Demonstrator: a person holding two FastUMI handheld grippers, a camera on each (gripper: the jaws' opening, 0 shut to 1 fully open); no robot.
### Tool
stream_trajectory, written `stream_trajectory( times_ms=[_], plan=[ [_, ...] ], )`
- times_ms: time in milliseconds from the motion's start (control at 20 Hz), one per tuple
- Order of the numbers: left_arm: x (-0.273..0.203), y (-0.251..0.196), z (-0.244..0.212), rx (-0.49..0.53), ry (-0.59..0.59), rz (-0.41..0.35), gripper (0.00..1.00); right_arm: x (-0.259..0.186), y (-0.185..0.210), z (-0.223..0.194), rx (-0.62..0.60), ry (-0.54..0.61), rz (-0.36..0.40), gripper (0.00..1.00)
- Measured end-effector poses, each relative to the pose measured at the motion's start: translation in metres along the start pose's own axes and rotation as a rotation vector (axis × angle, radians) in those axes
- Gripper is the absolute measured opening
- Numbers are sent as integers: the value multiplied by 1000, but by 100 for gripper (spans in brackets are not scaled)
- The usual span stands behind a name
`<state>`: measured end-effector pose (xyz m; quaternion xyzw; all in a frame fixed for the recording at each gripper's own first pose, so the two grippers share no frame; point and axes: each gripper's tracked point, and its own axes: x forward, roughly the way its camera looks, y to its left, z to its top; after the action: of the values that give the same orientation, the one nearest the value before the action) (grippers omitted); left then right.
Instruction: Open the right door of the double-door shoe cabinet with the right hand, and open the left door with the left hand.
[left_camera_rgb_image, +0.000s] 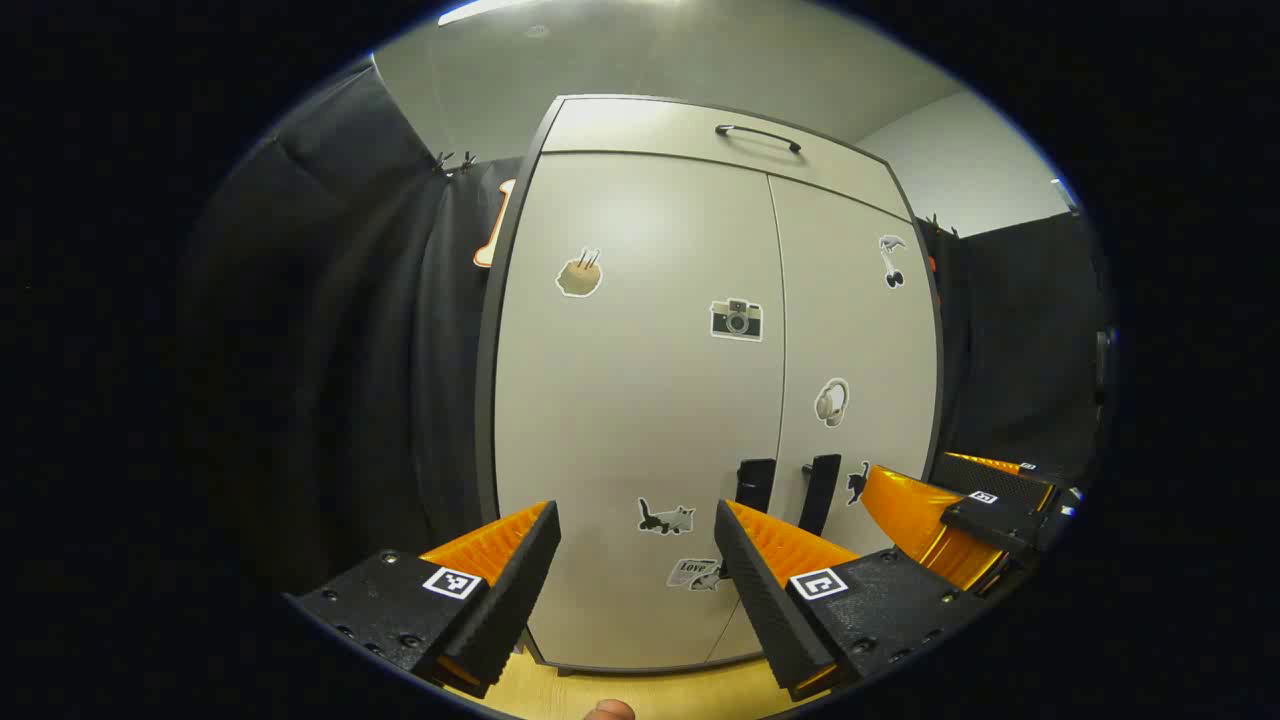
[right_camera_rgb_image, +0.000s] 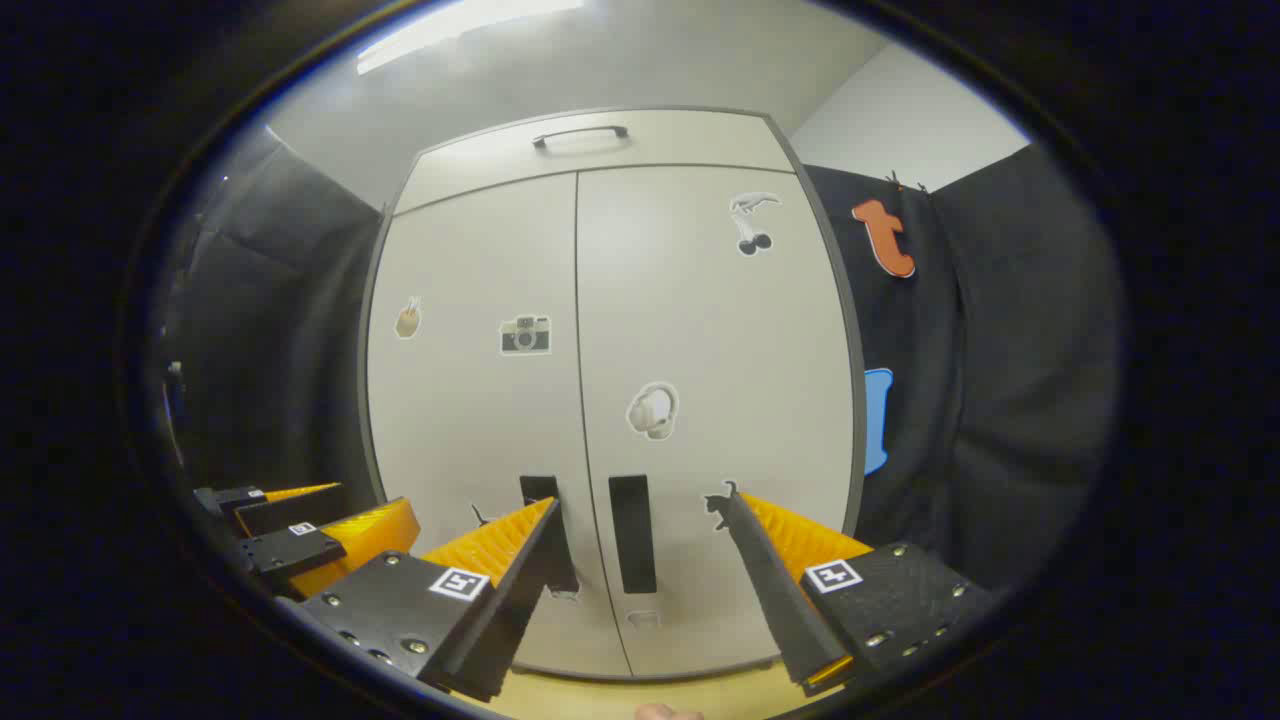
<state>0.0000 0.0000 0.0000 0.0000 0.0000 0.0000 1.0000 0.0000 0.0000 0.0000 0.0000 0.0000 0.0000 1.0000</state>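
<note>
- Ahead of both tools stands the shoe cabinet (right_camera_rgb_image: 610, 400), both doors shut and flush, the seam between them running top to bottom.
- My right tool (right_camera_rgb_image: 640, 545) has its fingers apart and holds nothing; the right door handle (right_camera_rgb_image: 632, 533), a dark upright bar just right of the seam, sits straight ahead between the fingers, a little beyond their tips as I judge it.
- My left tool (left_camera_rgb_image: 637, 545) is also spread and empty; the left door handle (left_camera_rgb_image: 754, 484) lies up and to the right of its centre line, so I judge it needs to shift rightward.
- Both handles have their long axis vertical, so the fingers should close from the sides.
- Right tool looks better lined up; the right door (right_camera_rgb_image: 715, 400) has booth wall (right_camera_rgb_image: 1000, 400) beside it, the swing room looks adequate.
</note>
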Motion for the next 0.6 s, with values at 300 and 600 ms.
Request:
stream_trajectory(
  times_ms=[300,600],
  plan=[
    [-5,5,-1,11,8,26,96,2,-1,-1,0,6,-6,99],
    [-16,20,1,17,-1,72,96,5,-1,-9,-13,19,0,94]
  ],
)
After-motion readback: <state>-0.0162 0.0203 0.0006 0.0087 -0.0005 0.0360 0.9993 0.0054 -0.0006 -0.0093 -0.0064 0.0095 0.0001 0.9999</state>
